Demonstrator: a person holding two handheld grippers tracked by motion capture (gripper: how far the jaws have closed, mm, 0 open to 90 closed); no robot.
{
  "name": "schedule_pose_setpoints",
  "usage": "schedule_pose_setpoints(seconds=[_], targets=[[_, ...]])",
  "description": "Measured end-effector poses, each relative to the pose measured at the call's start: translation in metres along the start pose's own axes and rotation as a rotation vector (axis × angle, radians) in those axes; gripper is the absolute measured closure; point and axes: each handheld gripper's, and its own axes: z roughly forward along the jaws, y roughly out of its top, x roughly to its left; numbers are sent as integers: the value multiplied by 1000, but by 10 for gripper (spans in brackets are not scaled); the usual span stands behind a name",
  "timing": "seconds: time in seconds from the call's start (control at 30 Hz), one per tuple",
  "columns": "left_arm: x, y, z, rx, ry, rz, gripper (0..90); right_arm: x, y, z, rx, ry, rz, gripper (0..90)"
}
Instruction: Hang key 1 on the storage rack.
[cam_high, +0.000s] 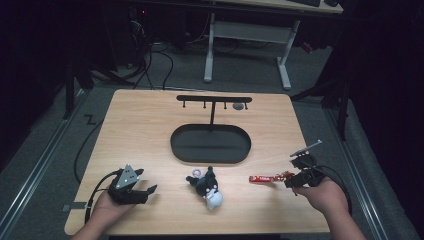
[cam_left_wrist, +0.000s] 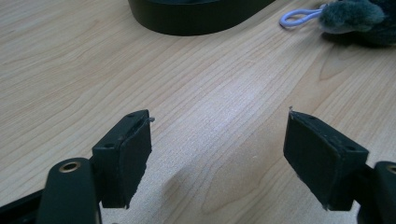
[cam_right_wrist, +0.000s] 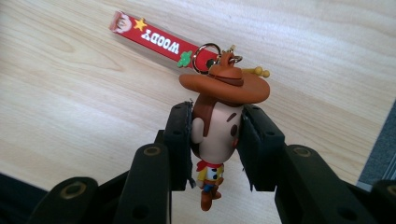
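Woody keychain (cam_right_wrist: 217, 126) is sitting clamped by the head in right gripper (cam_right_wrist: 215, 140), strap (cam_right_wrist: 152, 39) trailing; high view is blurring that detail; left gripper (cam_left_wrist: 217, 154) is gaping, holding nothing

The white word "WOODY" is being shown upside down on the flat red rubber keychain strap (cam_right_wrist: 154, 38), beside a yellow star and a green cactus sign.

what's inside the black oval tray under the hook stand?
Nothing visible inside the black oval tray in the high view: just its dark floor and the hook stand post rising from its back edge. In the left gripper view only its outer wall shows, so the interior is hidden there.
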Motion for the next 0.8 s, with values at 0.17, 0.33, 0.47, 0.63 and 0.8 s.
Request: schedule_pose_setpoints(seconds=[0.17,0.33,0.47,0.63,0.8], targets=[[0,0,0,-7,-3,1,239,5,3,-20,-33,10,-6,665],[0,0,0,-5,-10,6,239,10,7,-33,-49,16,-16,665],[0,1,0,-7,-11,10,239,14,12,-40,-35,16,-31,666],[-1,1,0,-7,-13,9,239,22,19,-51,-44,16,-50,666],[-1,1,0,-13,-11,8,239,29,28,-62,-59,4,-70,666]])
